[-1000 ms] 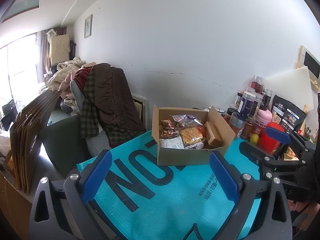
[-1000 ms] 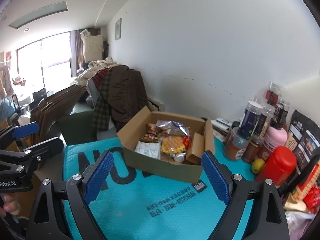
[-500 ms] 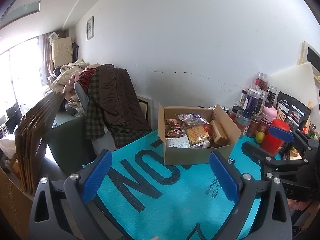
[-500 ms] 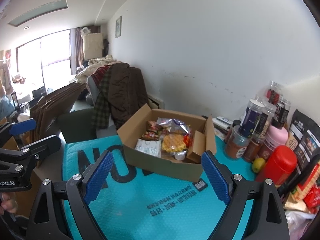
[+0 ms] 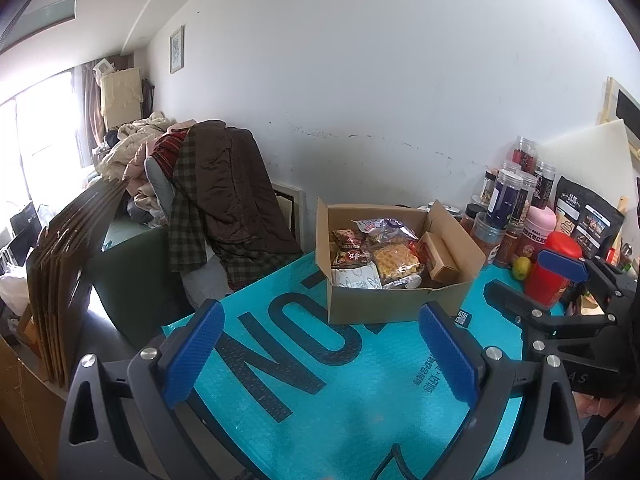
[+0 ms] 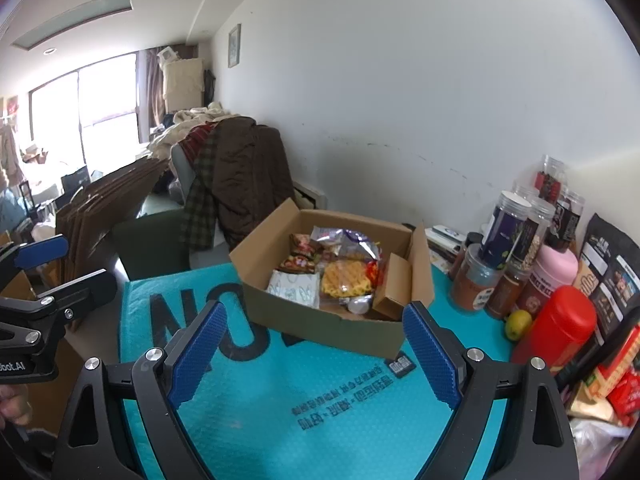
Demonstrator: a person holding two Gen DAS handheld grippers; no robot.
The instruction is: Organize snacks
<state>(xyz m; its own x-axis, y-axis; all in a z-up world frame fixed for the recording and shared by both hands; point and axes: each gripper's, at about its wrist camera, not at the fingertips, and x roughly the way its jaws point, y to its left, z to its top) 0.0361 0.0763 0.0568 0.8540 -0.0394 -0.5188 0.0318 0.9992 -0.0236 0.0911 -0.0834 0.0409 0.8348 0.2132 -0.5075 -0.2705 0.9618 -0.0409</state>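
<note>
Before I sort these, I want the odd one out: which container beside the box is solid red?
The red canister, nearest the right gripper, in front of the pink bottle. The jars behind have clear walls.

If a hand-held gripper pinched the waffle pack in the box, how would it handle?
The waffle pack is probably light and crushable: waffles show through thin clear wrap. The glossy film may slip or crinkle between pads. Lying among other packets in the box, it could drag neighbours along.

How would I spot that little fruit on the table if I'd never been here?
Find the open cardboard box on the teal mat, then look right to the jars by the wall. In front of them, beside the red canister, lies the fruit: the only small, round, yellow-green thing there.
</note>
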